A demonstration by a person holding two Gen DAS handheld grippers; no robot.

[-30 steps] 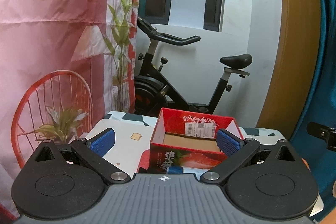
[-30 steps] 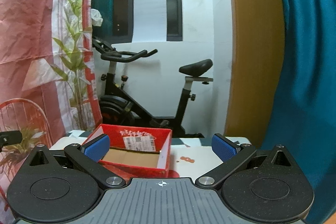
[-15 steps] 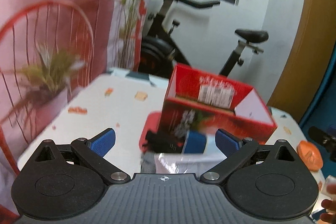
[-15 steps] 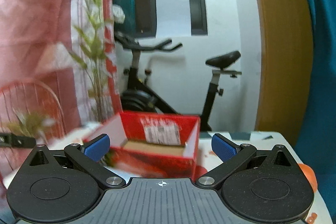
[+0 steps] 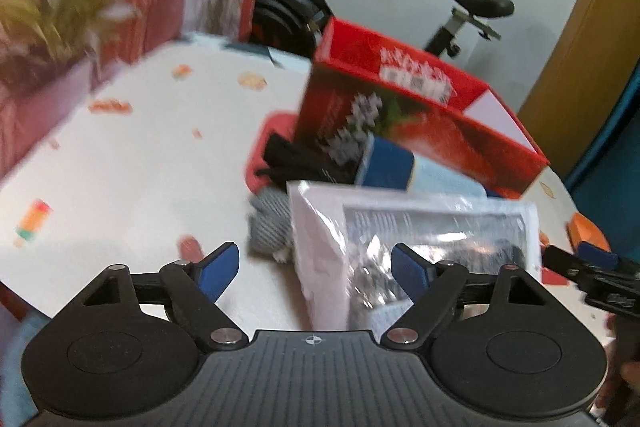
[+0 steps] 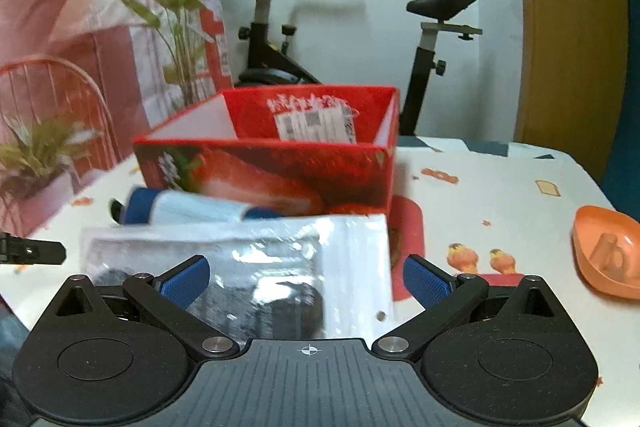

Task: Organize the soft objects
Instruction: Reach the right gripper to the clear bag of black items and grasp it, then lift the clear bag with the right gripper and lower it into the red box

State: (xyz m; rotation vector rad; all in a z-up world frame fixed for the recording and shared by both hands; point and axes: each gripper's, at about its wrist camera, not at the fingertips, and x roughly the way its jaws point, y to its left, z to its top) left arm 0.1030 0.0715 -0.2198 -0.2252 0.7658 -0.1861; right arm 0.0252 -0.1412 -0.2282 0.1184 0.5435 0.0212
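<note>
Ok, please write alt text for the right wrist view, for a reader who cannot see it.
The right gripper, open, hovers over a clear plastic packet on a white patterned table. Behind the packet stands an open red strawberry box; an orange dish sits at the right, an exercise bike beyond.

Left gripper (image 5: 316,269) hangs over the table (image 5: 120,179), jaws closing around the clear plastic packet (image 5: 400,235) untouched, red box (image 5: 408,123) at one o'clock.
</note>
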